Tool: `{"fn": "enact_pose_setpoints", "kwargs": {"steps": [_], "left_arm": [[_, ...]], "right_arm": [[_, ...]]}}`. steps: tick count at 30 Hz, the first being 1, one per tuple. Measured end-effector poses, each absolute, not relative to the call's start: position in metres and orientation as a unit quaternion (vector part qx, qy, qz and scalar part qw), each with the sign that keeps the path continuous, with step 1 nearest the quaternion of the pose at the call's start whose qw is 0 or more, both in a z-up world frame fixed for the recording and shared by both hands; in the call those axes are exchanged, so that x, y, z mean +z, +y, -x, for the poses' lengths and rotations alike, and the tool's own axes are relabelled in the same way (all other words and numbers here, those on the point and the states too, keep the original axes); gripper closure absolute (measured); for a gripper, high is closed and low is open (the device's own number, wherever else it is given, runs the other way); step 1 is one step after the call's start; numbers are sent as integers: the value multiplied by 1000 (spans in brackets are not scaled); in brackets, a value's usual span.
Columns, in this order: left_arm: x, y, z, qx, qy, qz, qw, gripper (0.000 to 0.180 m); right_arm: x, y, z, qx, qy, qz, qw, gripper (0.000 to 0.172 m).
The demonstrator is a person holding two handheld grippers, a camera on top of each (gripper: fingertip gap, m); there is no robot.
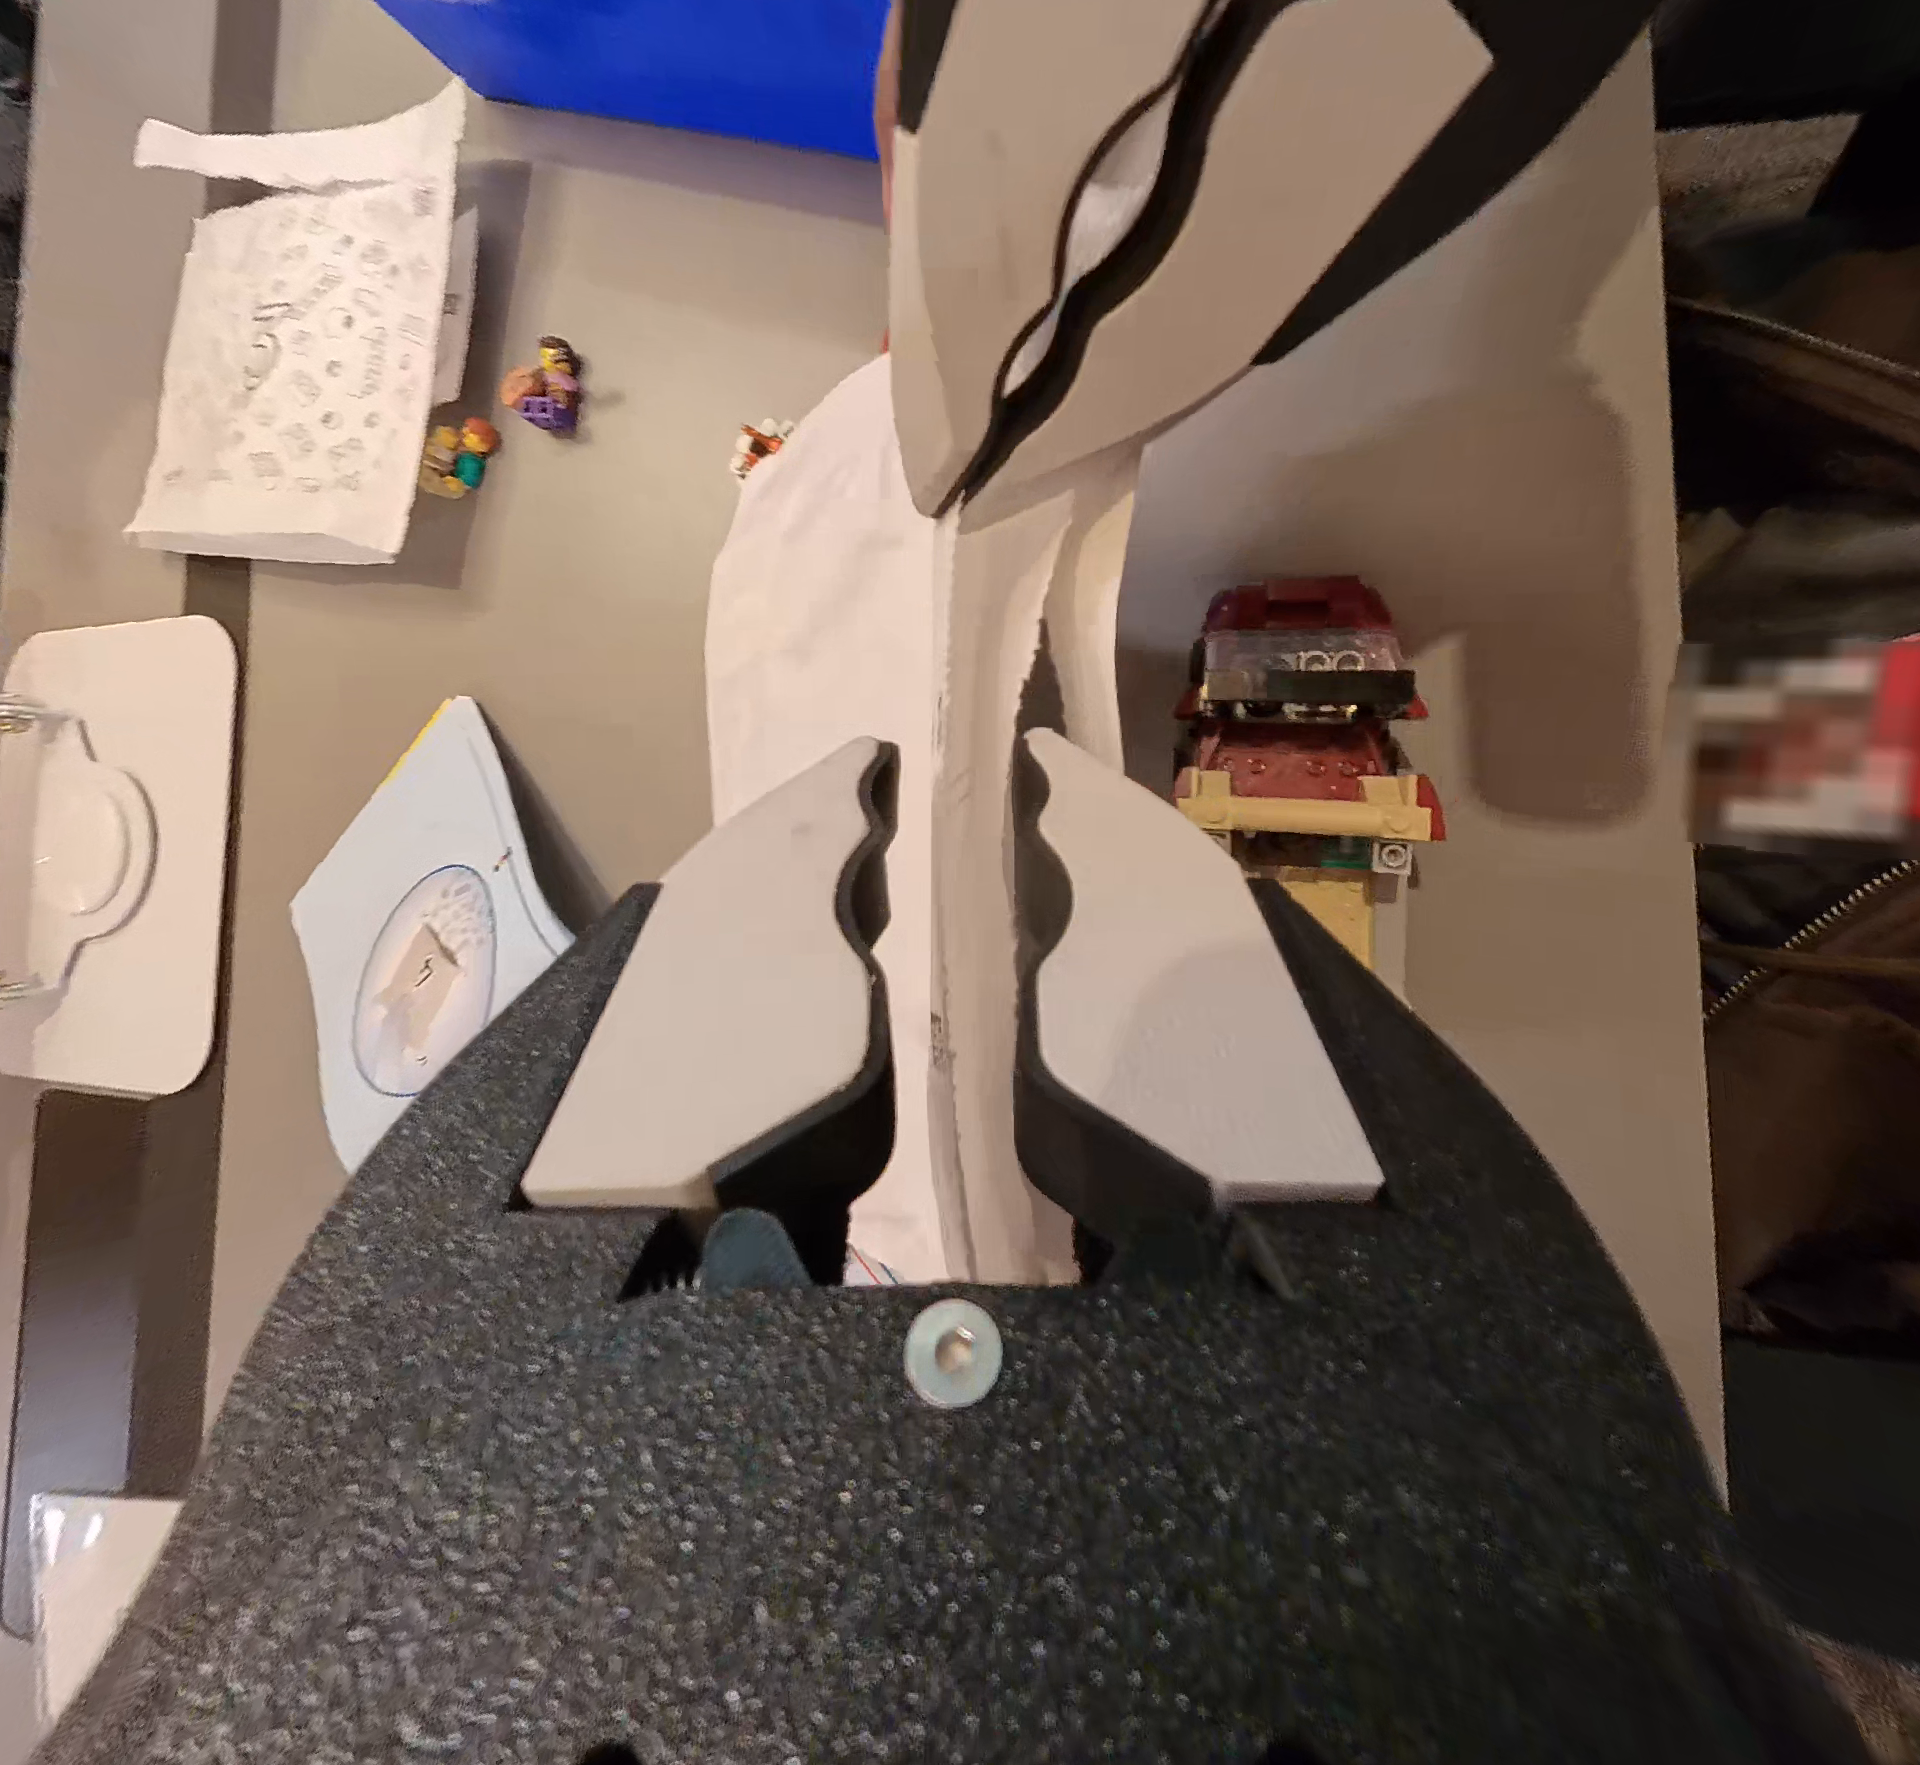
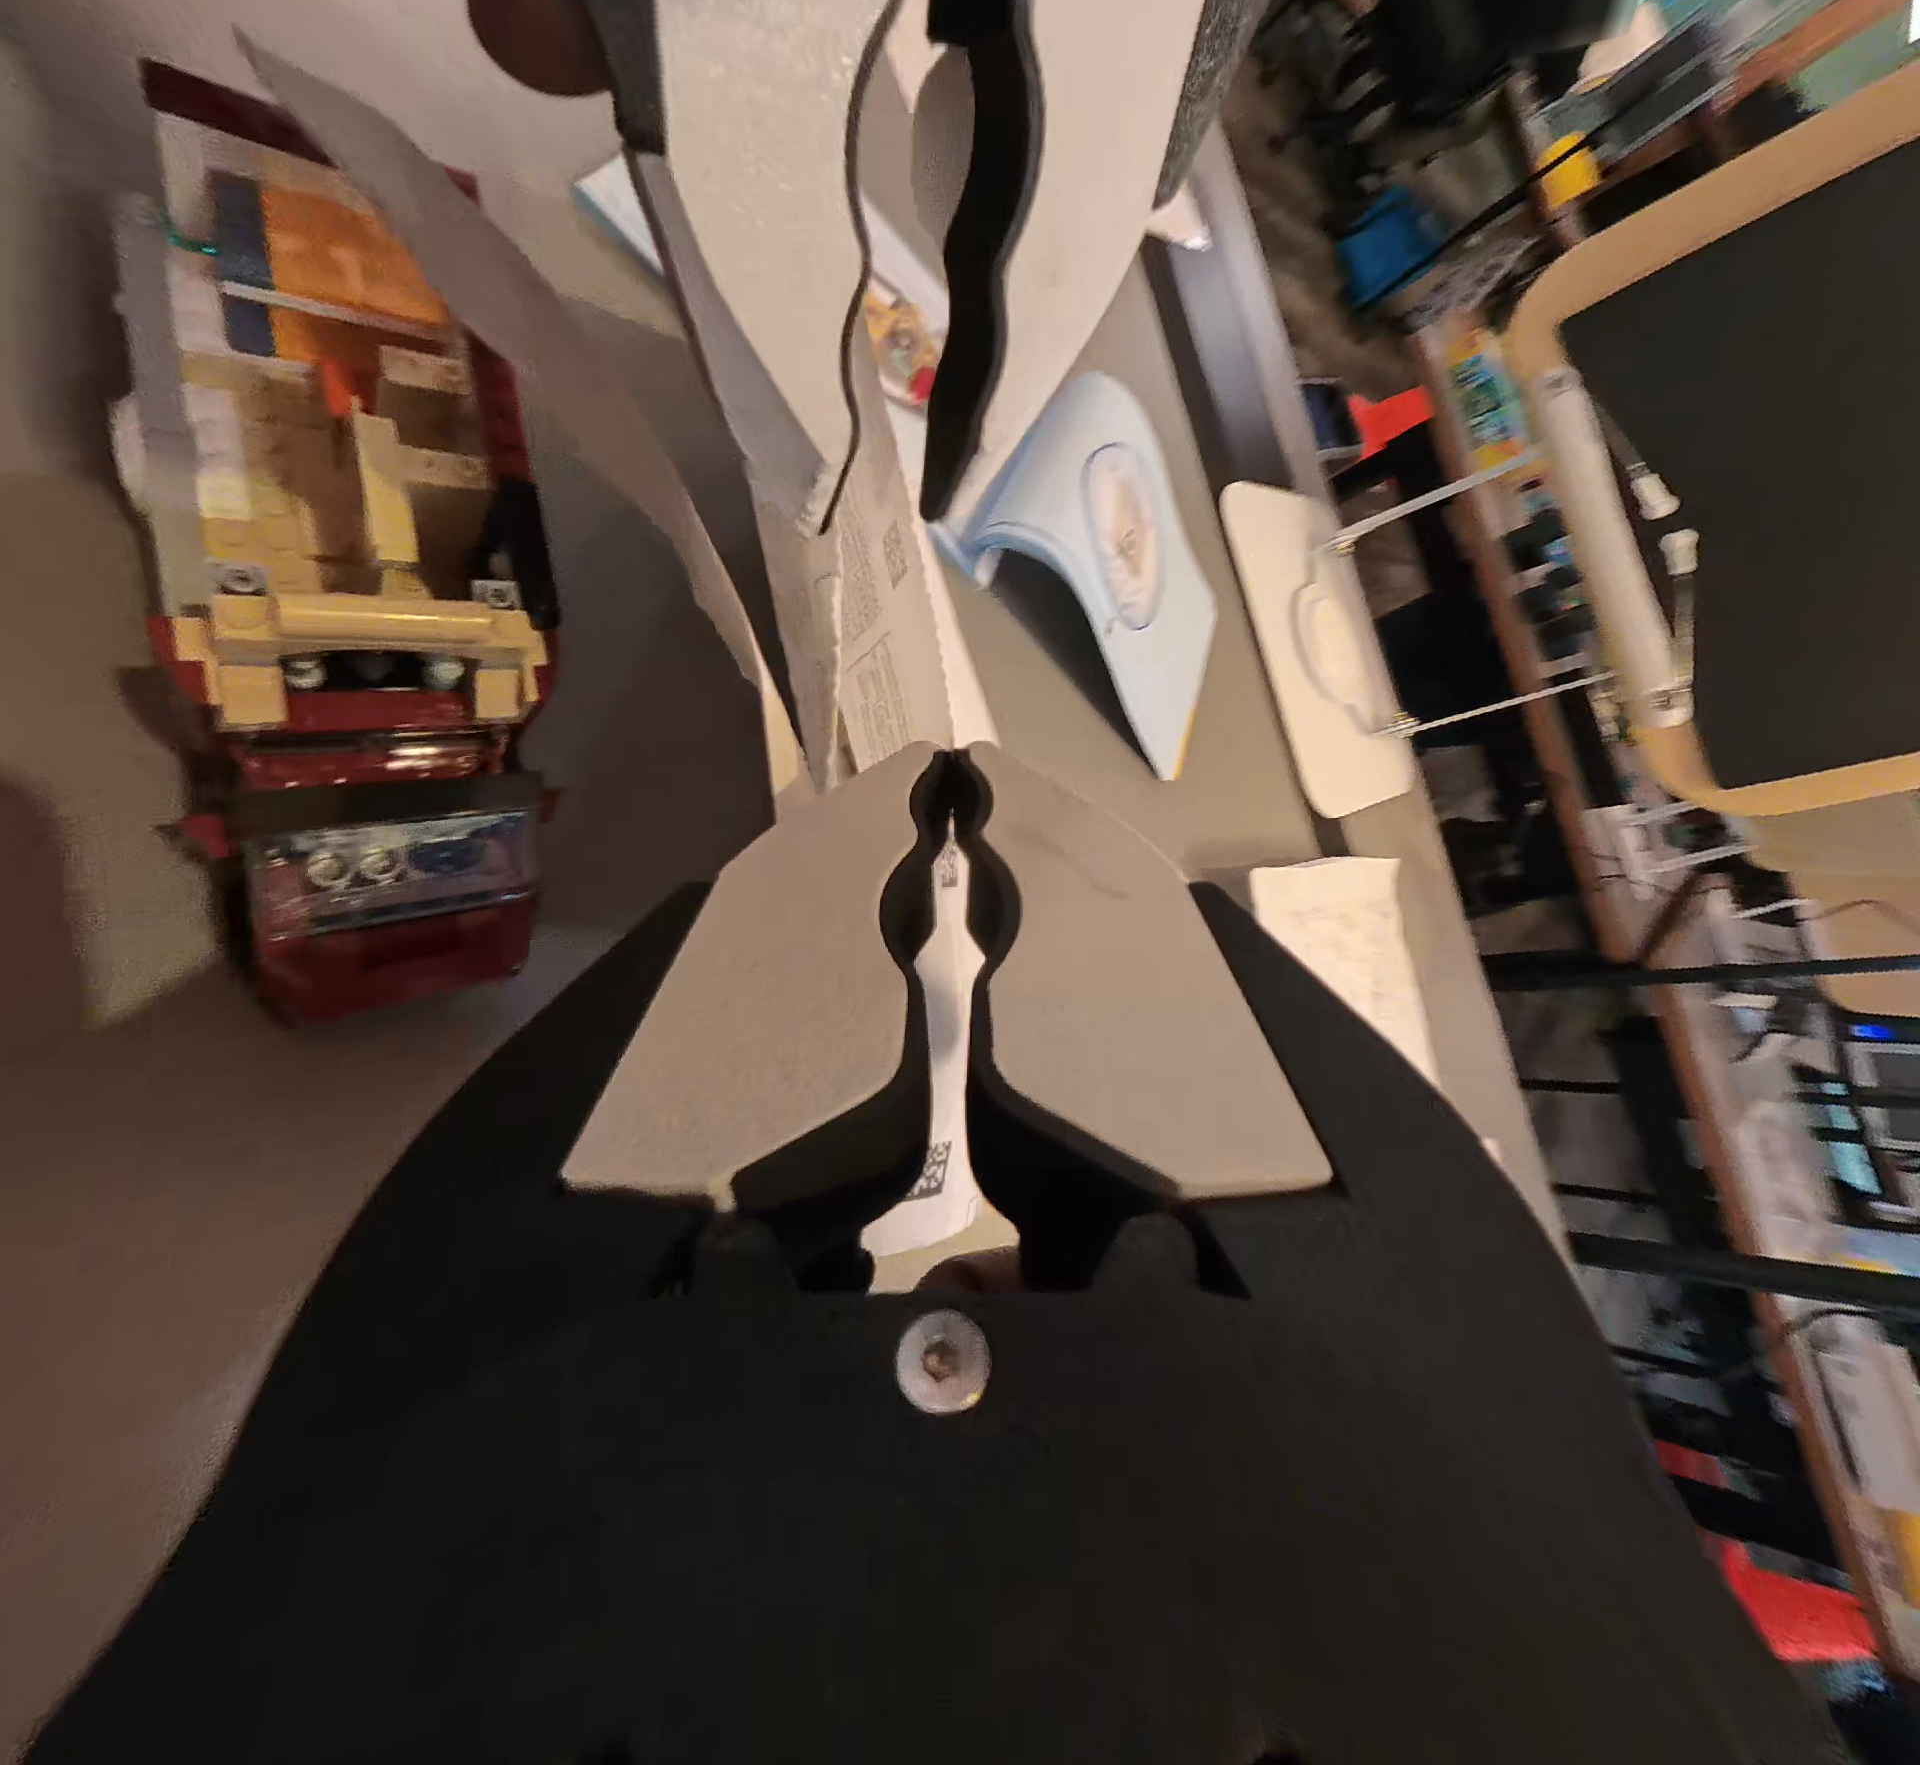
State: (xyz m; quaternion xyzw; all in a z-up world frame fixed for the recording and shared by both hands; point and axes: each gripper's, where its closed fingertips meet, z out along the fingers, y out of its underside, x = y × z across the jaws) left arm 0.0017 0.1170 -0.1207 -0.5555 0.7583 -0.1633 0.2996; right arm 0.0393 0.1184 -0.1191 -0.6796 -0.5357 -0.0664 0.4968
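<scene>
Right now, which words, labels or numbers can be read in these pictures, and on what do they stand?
White paper bag: printed blocks and square codes, too blurred to read.
Torn paper bag: faint print, unreadable.
Light blue booklet: a picture, no legible words.

Warm, dim indoor light; soft shadows, edges warped, perhaps motion-blurred.

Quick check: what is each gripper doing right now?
Left gripper: open, fingers either side of the white paper bag, not pressing.
Right gripper: shut on the bag's edge.
</scene>
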Motion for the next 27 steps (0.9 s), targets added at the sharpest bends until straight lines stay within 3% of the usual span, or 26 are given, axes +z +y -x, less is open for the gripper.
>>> {"fn": "enact_pose_setpoints", "kwargs": {"steps": [5,13,16,24,27], "left_arm": [[-102,122,-5,-167,743,563,320,160],[-113,122,-6,-149,755,576,278,162],[-118,128,-4,-116,758,580,277,180],[-117,130,-11,-102,739,584,321,180],[-118,129,-14,-93,736,582,333,180]], "right_arm": [[-104,122,-39,-111,-525,643,546,172],[-87,123,-38,-138,-496,611,601,172],[-84,121,-37,-137,-490,604,614,172],[-67,92,-20,-148,-523,522,657,172],[-73,85,-11,-129,-549,543,622,172]]}}
